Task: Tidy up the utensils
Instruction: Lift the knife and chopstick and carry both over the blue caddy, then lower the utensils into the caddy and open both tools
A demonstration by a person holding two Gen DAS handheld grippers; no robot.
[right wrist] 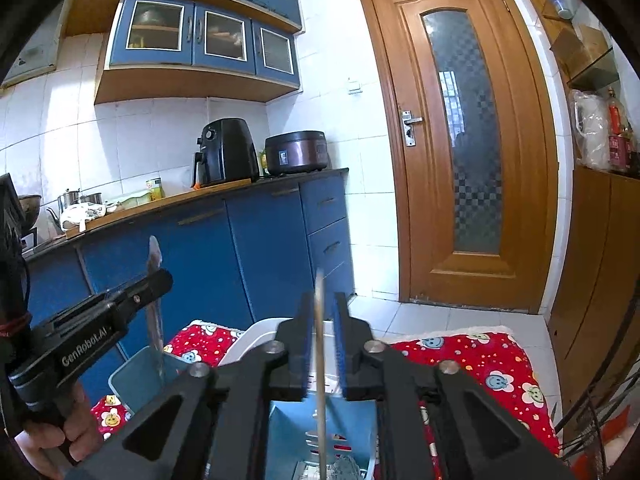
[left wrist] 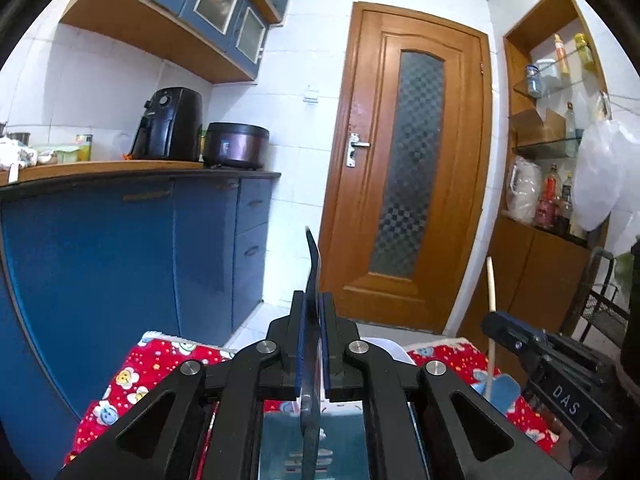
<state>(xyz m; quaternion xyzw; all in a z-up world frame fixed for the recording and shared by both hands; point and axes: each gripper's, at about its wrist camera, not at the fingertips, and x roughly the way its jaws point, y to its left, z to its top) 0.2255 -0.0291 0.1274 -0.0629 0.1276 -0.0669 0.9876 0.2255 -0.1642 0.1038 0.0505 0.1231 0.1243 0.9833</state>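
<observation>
My left gripper [left wrist: 313, 300] is shut on a flat metal utensil [left wrist: 312, 268] that stands upright, its handle end above the fingers; seen from the right wrist view it is a metal spoon-like piece [right wrist: 154, 256] held by the left gripper [right wrist: 156, 280]. My right gripper [right wrist: 322, 308] is shut on a thin wooden chopstick [right wrist: 319, 360] held upright; it also shows in the left wrist view [left wrist: 491, 288]. Both hang over a light blue utensil holder [right wrist: 132, 380], which also shows in the left wrist view [left wrist: 280, 440], with other utensils [right wrist: 344, 468] in its bottom.
The holder stands on a red patterned cloth [right wrist: 480, 364]. A white container [right wrist: 252, 336] sits behind it. Blue cabinets [left wrist: 120, 248] with an air fryer [left wrist: 168, 124] and cooker [left wrist: 236, 146] are at left. A wooden door [left wrist: 408, 168] is ahead, shelves [left wrist: 552, 132] at right.
</observation>
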